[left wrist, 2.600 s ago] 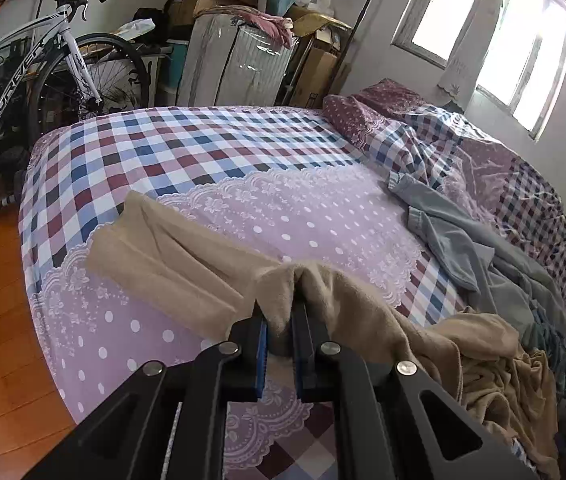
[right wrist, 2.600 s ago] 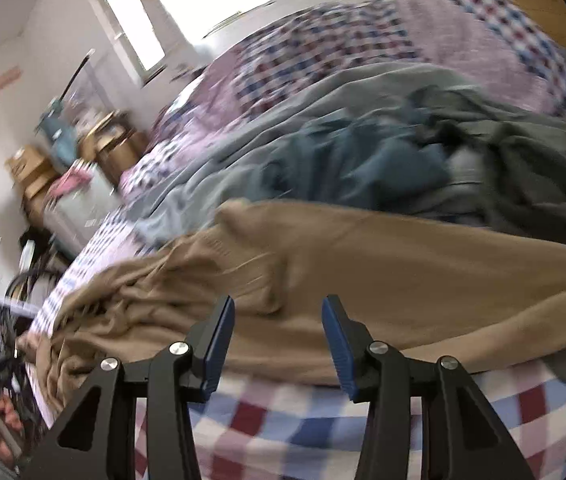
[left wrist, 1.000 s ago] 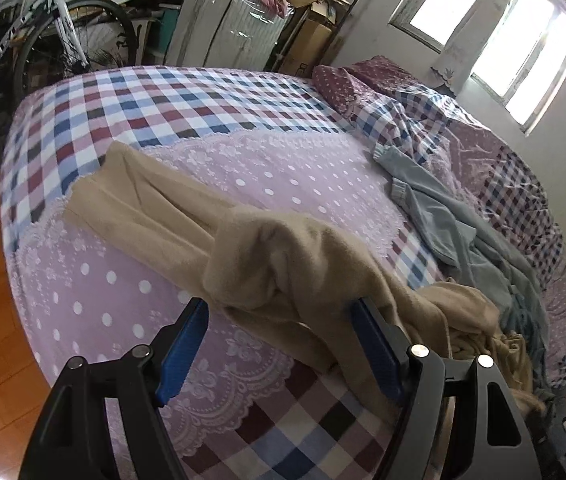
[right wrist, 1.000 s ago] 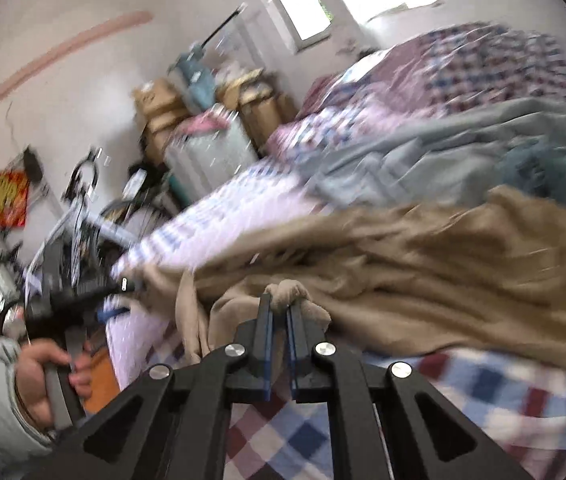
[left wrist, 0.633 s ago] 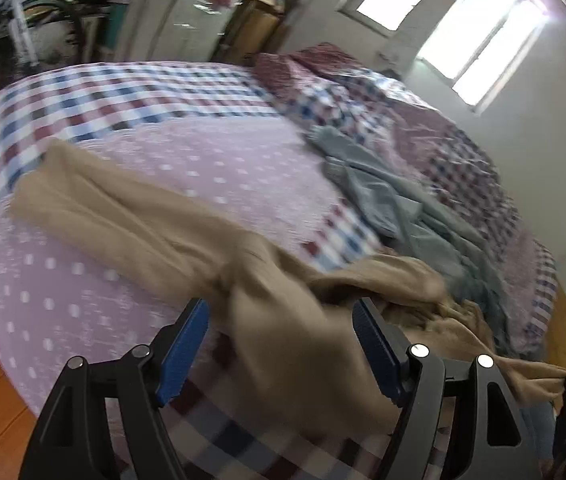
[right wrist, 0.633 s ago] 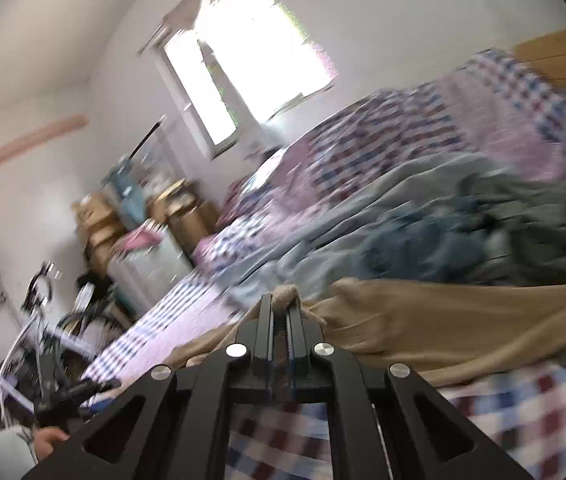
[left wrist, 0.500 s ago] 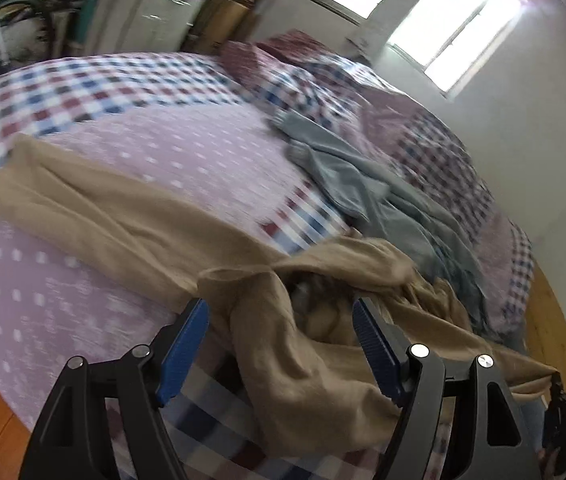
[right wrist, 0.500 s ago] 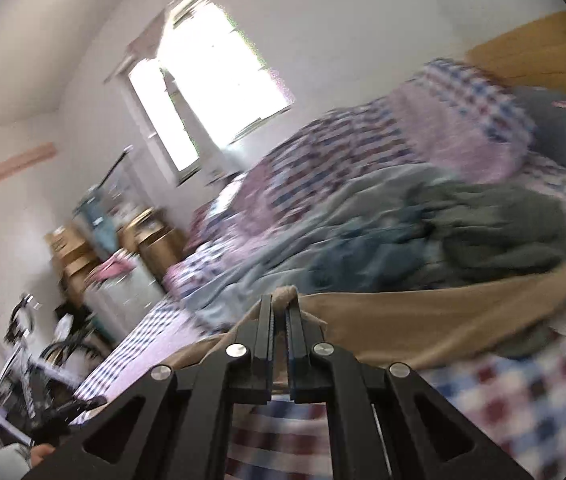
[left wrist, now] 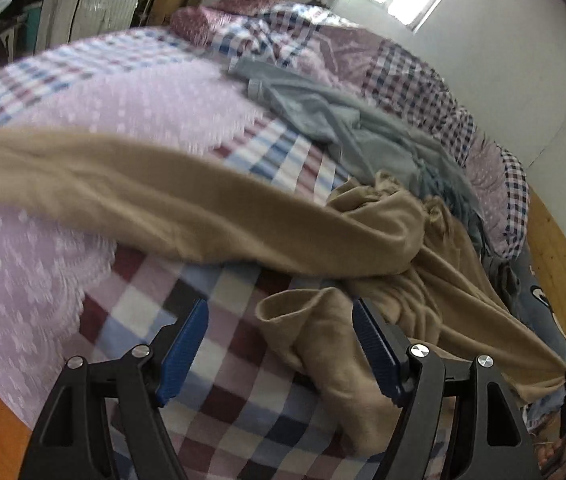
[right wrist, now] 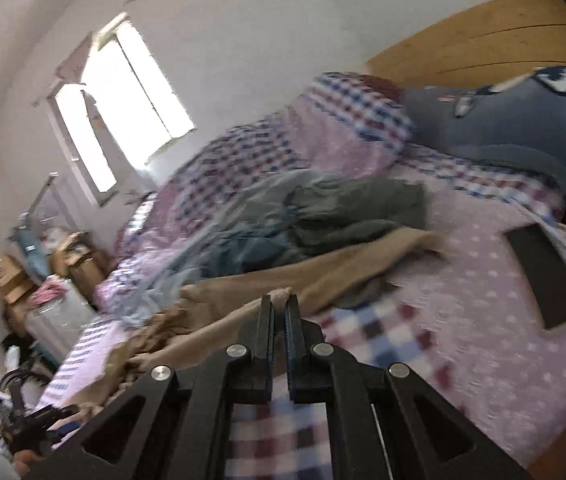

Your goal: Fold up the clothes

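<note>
Pinching a fold of the tan garment (right wrist: 283, 294), the right gripper (right wrist: 279, 312) has its jaws clamped together on the cloth, which trails away across the bed (left wrist: 43, 216). The left gripper (left wrist: 279, 344) stands with jaws wide apart, a loose tan cuff (left wrist: 303, 312) lying between them, unpressed. The knit looks soft, limp and light, so it will sag; hems or cuffs seem best to grip. Motion blur hides its outline, and the grey clothes (left wrist: 323, 120) beyond cover part of it
</note>
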`<state>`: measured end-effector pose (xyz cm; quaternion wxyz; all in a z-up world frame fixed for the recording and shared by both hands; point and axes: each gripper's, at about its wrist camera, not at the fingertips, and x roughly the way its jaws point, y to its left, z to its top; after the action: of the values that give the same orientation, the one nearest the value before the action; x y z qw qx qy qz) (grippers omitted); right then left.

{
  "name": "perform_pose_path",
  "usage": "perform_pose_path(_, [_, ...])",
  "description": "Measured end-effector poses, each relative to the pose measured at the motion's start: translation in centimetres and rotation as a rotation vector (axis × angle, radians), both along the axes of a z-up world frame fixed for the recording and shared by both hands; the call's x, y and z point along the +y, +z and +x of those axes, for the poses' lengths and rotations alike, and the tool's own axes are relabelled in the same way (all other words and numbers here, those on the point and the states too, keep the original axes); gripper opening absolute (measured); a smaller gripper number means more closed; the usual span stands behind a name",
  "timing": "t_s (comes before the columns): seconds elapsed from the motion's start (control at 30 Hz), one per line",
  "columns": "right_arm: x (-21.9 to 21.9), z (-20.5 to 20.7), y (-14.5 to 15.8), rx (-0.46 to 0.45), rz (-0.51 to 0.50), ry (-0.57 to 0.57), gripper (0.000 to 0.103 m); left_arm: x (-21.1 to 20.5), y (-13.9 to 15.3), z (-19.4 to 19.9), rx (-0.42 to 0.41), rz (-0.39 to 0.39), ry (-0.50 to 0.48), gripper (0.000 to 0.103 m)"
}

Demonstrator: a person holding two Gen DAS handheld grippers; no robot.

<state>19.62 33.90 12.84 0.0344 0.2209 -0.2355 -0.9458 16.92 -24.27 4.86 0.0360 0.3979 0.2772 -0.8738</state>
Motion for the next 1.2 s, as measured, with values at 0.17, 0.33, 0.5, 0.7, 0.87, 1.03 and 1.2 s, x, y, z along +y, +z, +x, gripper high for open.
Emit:
perform_pose_path(0.17, [2.2,-1.0,-2.6,-0.153,-0.017,-0.036,0.004,1.0,-0.3,0.1,0.005,0.019,-0.055,0.078])
perform_pose_path(0.33, [4.9,-1.2,-5.3,-0.291,-0.091,-0.104,0.008,2.0,-1.4,-0.2,-0.049,0.039,-0.084,0.078])
perform_pose_path(0.5, [6.6,0.7,-5.0,-0.243,-0.150,-0.140,0.039,1.8,-2.6,-0.7,-0.083,0.078,-0.060,0.078])
perform_pose_path(0.7, [5.2,0.5,-4.1,-0.239,-0.075,-0.096,0.043,1.6,-2.8,-0.9,-0.048,0.159,-0.059,0.006])
perform_pose_path(0.87, [3.8,0.1,-3.9,-0.235,-0.032,-0.072,0.044,2.0,-1.2,0.0,0.017,0.131,-0.097,0.005])
perform_pose_path(1.03, [1.4,-0.8,-3.4,-0.210,-0.002,-0.014,0.044,2.1,1.0,3.4,0.139,0.175,-0.141,0.005])
perform_pose_path(1.2, [-2.4,-1.7,-3.0,-0.192,0.044,0.083,0.044,4.0,4.0,7.4,0.262,0.156,-0.270,0.005])
